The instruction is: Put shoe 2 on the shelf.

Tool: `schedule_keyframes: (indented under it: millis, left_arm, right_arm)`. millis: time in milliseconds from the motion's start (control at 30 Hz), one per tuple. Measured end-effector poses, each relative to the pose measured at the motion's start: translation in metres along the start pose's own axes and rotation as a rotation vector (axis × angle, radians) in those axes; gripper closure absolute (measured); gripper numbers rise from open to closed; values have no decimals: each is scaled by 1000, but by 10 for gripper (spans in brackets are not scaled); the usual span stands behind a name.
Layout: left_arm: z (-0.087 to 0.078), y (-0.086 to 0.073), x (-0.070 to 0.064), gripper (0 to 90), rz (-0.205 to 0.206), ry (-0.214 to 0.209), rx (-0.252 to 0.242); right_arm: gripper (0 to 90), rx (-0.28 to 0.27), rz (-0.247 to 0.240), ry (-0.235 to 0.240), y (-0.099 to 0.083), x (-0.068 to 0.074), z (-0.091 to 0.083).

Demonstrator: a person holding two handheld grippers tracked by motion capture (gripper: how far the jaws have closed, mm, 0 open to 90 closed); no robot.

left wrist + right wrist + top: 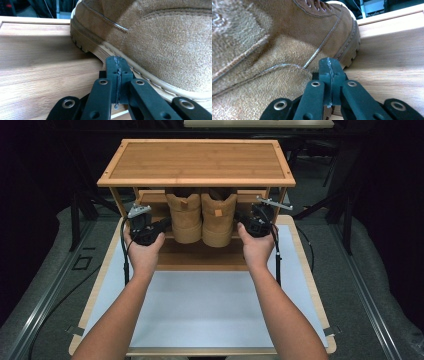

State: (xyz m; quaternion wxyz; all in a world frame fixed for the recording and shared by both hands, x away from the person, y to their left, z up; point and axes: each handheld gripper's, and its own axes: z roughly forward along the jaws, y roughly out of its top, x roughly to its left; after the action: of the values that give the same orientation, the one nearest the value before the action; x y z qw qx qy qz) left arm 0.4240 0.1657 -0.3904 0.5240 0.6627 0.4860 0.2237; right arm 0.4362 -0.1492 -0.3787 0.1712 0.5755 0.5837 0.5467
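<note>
High view: my two hands reach into the middle of the frame, under the top board of a wooden shoe rack [196, 162] that stands on the table [210, 305]. A pair of tan suede boots sits on the rack's shelf at frame centre, heels toward me.
Left gripper [117, 65]: clenched, jaws pressed flat together with nothing between them, tip just beside the sole edge of the left boot [184, 217]; I cannot tell whether it touches.
Right gripper [329, 66]: also clenched on nothing, tip against or just beside the suede side of the right boot [218, 220].
Where the boots are: side by side and touching, on the shelf [37, 72], toes pointing away from me.
Risk, slip: shut tips only push. If I squeeze the pair from both sides, I judge the soft suede may give and a tip may slide off the rounded upper.
Risk, tipping: a push high on the right boot could lean it over; a low push at the sole should slide it.
Risk, snag: the grey plates and cables sit near the rack's uprights and could catch.
Edges: top board close above my grippers, uprights at far left and right of the shelf.
Open room: bare shelf outside each boot, and white table surface toward the bottom of the frame for drawing back.
</note>
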Motion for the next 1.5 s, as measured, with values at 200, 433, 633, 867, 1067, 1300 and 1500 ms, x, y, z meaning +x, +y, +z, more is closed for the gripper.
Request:
schedule_keyframes:
  millis: [200, 433, 633, 867, 1067, 1300, 1500]
  left_arm:
    - [0, 0, 1, 888, 3, 1, 7]
    - [-1, 1, 4, 840, 3, -5, 8]
    - [-3, 1, 3, 823, 15, 0, 11]
    - [-11, 5, 3, 820, 33, -3, 14]
    - [-21, 9, 2, 822, 38, -12, 15]
    - [-32, 10, 4, 820, 49, -30, 25]
    - [-54, 10, 4, 786, 74, -57, 23]
  right_arm:
    - [900, 19, 2, 2, 1, -2, -1]
    - [857, -2, 20, 29, -1, -8, 1]
    - [839, 19, 11, 28, 0, -8, -2]
    - [825, 22, -3, 36, 4, -9, -10]
    - [826, 43, -23, 32, 6, -7, -17]
    - [826, 74, -71, 38, 8, -5, -34]
    - [813, 105, -122, 45, 9, -5, -56]
